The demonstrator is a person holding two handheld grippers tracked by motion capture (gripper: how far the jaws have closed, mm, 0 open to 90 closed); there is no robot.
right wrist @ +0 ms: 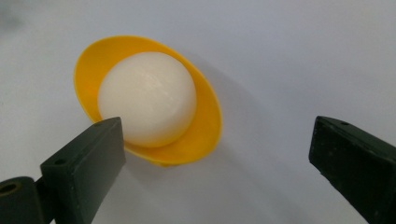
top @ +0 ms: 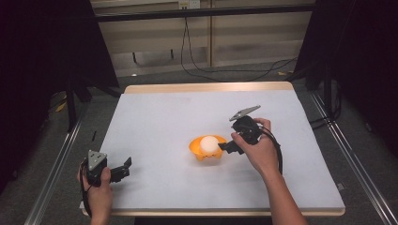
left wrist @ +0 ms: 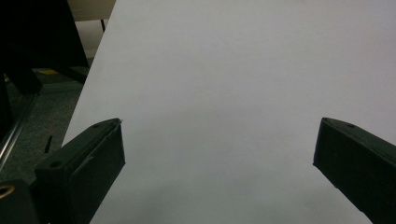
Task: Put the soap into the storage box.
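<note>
On the white table (top: 155,117), a white ball (top: 209,143) sat in a small orange bowl (top: 197,149) near the middle. The right gripper (top: 226,148) hung just beside the bowl's right rim, its jaws spread wide and gripping nothing; in the right gripper view the ball (right wrist: 147,103) and bowl (right wrist: 205,121) lay just ahead of the left jaw. The left gripper (top: 126,168) rested near the front left corner, well apart from the bowl, jaws wide open over bare table (left wrist: 219,84), holding nothing
</note>
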